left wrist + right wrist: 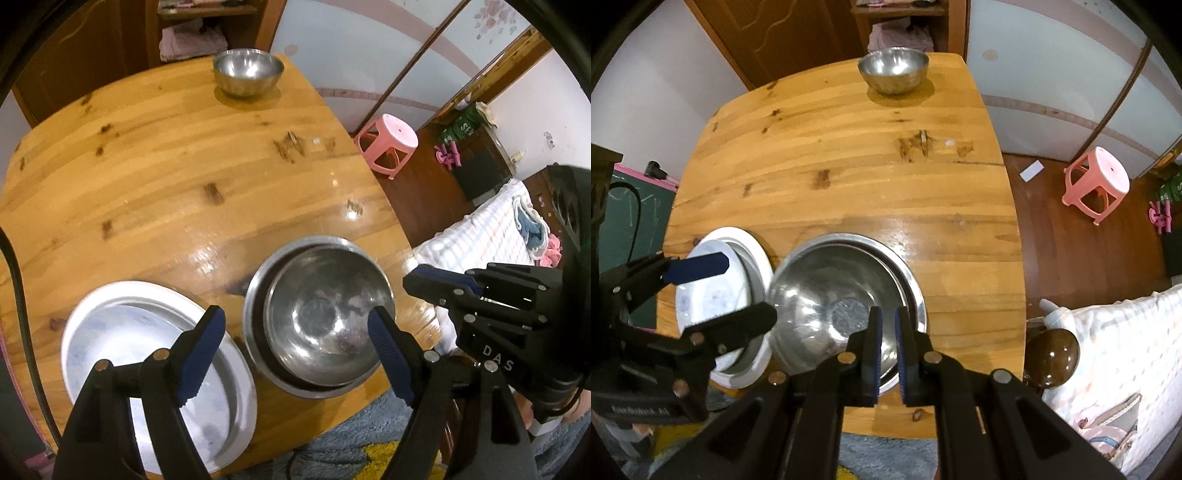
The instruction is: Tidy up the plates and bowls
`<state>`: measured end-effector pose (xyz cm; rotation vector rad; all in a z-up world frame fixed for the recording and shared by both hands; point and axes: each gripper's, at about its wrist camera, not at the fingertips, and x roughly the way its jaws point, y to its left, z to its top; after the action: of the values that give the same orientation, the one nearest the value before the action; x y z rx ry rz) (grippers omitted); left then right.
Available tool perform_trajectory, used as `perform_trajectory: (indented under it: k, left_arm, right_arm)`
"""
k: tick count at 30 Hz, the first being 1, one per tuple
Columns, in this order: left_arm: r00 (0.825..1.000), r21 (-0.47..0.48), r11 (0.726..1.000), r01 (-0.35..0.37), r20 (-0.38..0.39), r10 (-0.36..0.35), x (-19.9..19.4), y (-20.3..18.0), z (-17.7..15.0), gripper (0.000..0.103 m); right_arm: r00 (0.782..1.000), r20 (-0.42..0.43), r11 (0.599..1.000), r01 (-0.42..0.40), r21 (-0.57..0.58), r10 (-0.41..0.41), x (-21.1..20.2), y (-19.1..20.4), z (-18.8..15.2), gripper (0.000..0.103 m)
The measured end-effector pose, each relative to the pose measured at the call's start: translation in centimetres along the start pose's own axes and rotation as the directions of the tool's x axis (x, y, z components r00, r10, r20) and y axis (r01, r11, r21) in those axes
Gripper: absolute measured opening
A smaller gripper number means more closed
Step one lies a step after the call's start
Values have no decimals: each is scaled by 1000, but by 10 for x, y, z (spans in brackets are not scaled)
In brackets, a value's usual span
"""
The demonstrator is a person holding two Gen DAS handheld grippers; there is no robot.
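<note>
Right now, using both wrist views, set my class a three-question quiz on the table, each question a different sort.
1. True or false: the far bowl is stacked inside another.
2. Which gripper is open wide: A) left gripper B) right gripper?
3. Fill in: the white plate lies to the ___ of the nested bowls.

Key: 1 false, it stands alone on the table. 2 A. 3 left.

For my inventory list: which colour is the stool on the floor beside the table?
The stool is pink, clearest in the right wrist view.
</note>
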<state>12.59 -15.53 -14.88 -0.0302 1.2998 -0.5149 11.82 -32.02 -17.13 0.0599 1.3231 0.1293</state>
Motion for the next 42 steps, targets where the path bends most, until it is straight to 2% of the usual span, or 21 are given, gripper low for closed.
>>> perform_trajectory:
  k: [6,9,10,12,13,19,22,26,34,37,42]
  left_arm:
    - [998,1,999,-32,55,32,-34,6,22,78]
    - [995,-8,999,-48,88,48,-53,9,44,79]
    - [994,-15,999,-49,100,51,-59,10,52,79]
    - [990,-32,999,-44,136,48,-75,13,69,79]
    - [987,-38,998,-43,150,48,-80,14,76,79]
    - [965,-60,996,-72,249,85,-104,21,130,79]
    - [946,-96,991,-97,302,122,-107,31,159,79]
    - [925,-133,982,-134,340,172,-101,46,197,79]
    - [917,-179,975,-136,351,192,-59,79,261,79]
    - [923,-183,975,-127,339,184,-34,89,277,79]
    - [953,-190,978,-80,273,131,18,104,295,79]
  right_arm:
    - [998,57,1000,-29,-12,29,-28,-4,14,7]
    - [995,100,1000,-16,-21,18,-47,-10,27,8]
    - [993,115,1000,-7,-24,10,-54,-12,33,10]
    - [987,161,999,14,-30,-9,-71,-16,45,34]
    - [982,189,999,25,-31,-18,-79,-17,50,38]
    - [955,289,997,72,2,-70,-122,-37,96,41]
    - [945,311,995,98,18,-99,-131,-44,119,41]
    - [938,326,993,109,50,-119,-134,-57,154,41]
    - [951,303,995,41,96,-68,-96,-78,224,41]
    - [960,278,995,6,104,-35,-71,-79,244,41]
    - [978,209,992,-44,115,19,-22,-79,268,41]
